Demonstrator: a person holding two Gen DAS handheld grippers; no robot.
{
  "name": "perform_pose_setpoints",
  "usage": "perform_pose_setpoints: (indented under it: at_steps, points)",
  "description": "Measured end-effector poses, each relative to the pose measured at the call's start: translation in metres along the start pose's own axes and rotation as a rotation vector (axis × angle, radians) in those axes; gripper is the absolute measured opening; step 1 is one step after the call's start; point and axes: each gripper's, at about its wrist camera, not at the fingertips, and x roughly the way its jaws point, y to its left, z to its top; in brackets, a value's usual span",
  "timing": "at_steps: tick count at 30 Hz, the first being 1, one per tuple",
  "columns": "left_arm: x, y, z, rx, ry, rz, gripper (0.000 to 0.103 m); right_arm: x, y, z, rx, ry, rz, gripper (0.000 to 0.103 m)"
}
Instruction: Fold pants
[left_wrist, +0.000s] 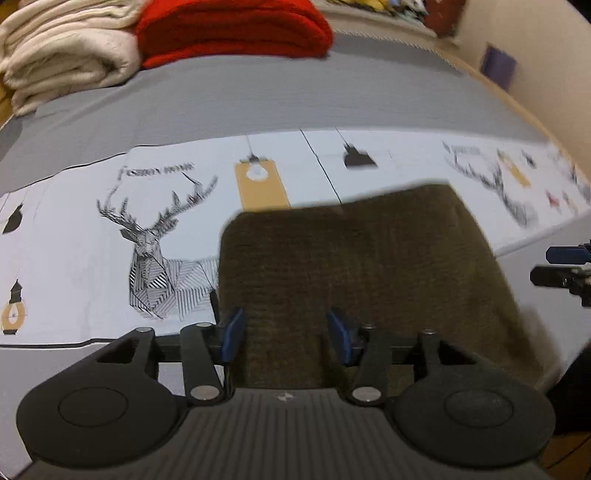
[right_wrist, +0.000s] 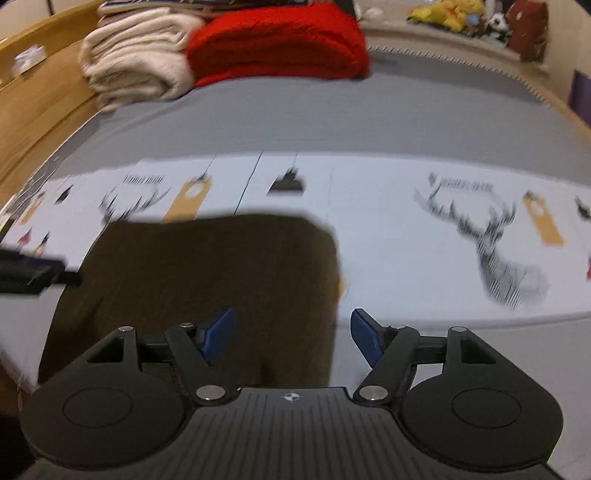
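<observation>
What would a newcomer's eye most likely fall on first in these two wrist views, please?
Probably the folded brown pants, lying on the white deer-print sheet just ahead of both open grippers. Next, the bright red blanket stacked beside the cream one at the bed's far end.

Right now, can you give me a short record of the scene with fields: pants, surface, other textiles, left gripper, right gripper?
pants: brown, folded into a flat block, lying on the sheet
surface: bed with grey cover and a white sheet printed with deer
other textiles: red blanket and cream blanket, folded, at the far end
left gripper: open, over the pants
right gripper: open, over the pants' right edge
</observation>
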Motion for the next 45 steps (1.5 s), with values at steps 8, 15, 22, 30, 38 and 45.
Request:
perform_pose_setpoints:
  at_steps: [8, 15, 22, 30, 38, 45]
  points:
    - [0.018, -0.018, -0.01, 0.094, 0.078, 0.042, 0.071, 0.033, -0.001, -0.043, -0.057, 0.168, -0.024, 0.072]
    - [0.029, 0.013, -0.003, -0.153, 0.103, 0.039, 0.087, 0.032, -0.026, -0.033, 0.128, 0.136, 0.048, 0.078]
    - [0.061, 0.017, -0.011, -0.205, 0.205, -0.044, 0.1, 0.066, -0.04, -0.023, 0.279, 0.186, 0.062, 0.078]
    - [0.079, 0.029, -0.002, -0.305, 0.185, -0.072, 0.101, 0.1, -0.019, -0.009, 0.234, 0.218, 0.087, 0.08]
    - [0.092, 0.026, 0.001, -0.305, 0.176, -0.103, 0.092, 0.098, -0.021, 0.003, 0.236, 0.169, 0.124, 0.037]
    - [0.085, 0.003, 0.032, -0.27, 0.053, -0.132, 0.062, 0.076, -0.039, 0.025, 0.224, 0.009, 0.049, 0.025]
